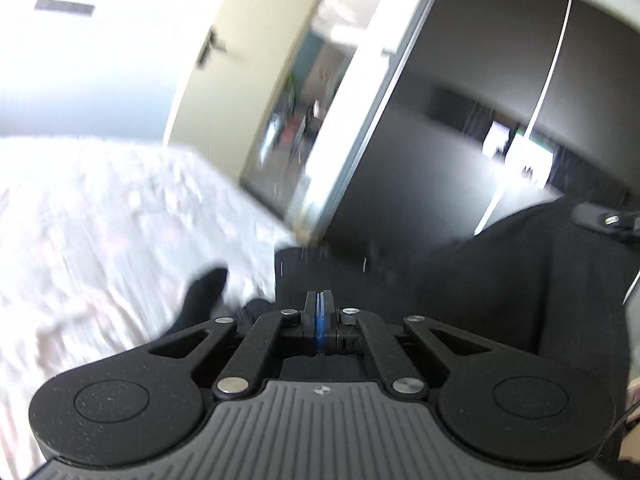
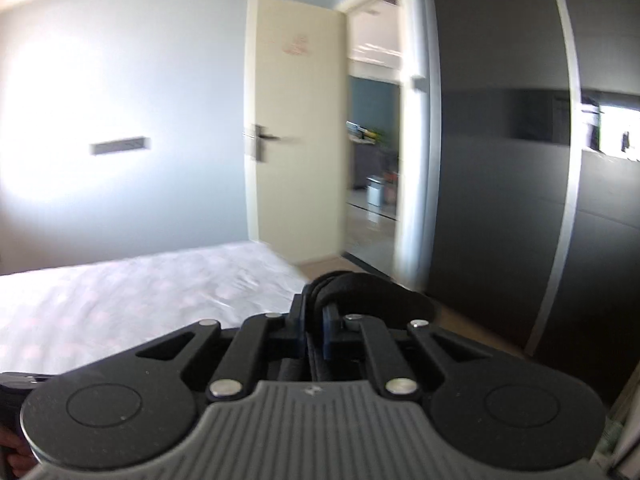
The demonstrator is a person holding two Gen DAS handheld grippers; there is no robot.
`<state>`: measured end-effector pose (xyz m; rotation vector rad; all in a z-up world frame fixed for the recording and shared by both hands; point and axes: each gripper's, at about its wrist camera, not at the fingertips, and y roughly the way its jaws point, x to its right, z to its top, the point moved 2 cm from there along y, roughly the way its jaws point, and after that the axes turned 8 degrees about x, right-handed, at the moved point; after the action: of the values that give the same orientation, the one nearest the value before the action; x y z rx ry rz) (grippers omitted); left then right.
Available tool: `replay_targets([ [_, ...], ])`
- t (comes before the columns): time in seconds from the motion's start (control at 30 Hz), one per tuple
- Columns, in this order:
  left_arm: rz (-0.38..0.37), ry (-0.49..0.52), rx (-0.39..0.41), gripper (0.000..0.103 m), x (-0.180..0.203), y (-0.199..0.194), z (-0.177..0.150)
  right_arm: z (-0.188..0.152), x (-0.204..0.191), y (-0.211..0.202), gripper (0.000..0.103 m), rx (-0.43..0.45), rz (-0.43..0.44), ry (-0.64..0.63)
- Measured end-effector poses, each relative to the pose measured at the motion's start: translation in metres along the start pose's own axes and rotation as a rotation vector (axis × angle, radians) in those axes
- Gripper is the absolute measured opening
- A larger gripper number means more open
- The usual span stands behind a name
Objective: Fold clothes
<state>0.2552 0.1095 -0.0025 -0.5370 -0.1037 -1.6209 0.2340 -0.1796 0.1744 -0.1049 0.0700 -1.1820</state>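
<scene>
A black garment (image 1: pixel 480 280) hangs spread out in front of my left gripper (image 1: pixel 319 300) and reaches to the right edge of the left wrist view. The left jaws are pressed together, with the cloth's edge rising just beyond the fingertips. A dark sleeve-like end (image 1: pixel 200 292) trails down to the left over the bed. In the right wrist view my right gripper (image 2: pixel 316 312) is shut on a bunched fold of the same black garment (image 2: pixel 372 296), which bulges out over the fingertips. Both views are blurred.
A bed with a pale patterned sheet (image 1: pixel 100 220) (image 2: pixel 140 288) lies below and to the left. A cream door (image 2: pixel 296 120) stands open onto a hallway. A dark wardrobe (image 2: pixel 500 160) fills the right side. A person's hand (image 2: pixel 10 452) shows at the lower left.
</scene>
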Motion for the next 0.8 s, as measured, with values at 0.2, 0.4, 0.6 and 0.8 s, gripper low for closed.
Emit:
replay_targets([
  [0.2,0.107,0.019,0.08,0.0,-0.028,-0.092,0.035,0.052,-0.102,-0.013,0.009,0.107,0.18,-0.064],
  [0.4,0.41,-0.013,0.168,0.0,-0.092,-0.201,0.042,0.094,-0.229,-0.036,0.006,0.152,0.462,-0.102],
  [0.6,0.716,-0.087,0.236,0.001,-0.161,-0.309,0.022,0.106,-0.362,-0.079,0.006,0.172,0.758,-0.145],
  [0.8,0.931,-0.167,0.325,0.001,-0.198,-0.412,0.021,0.1,-0.49,-0.15,0.005,0.122,1.133,-0.164],
])
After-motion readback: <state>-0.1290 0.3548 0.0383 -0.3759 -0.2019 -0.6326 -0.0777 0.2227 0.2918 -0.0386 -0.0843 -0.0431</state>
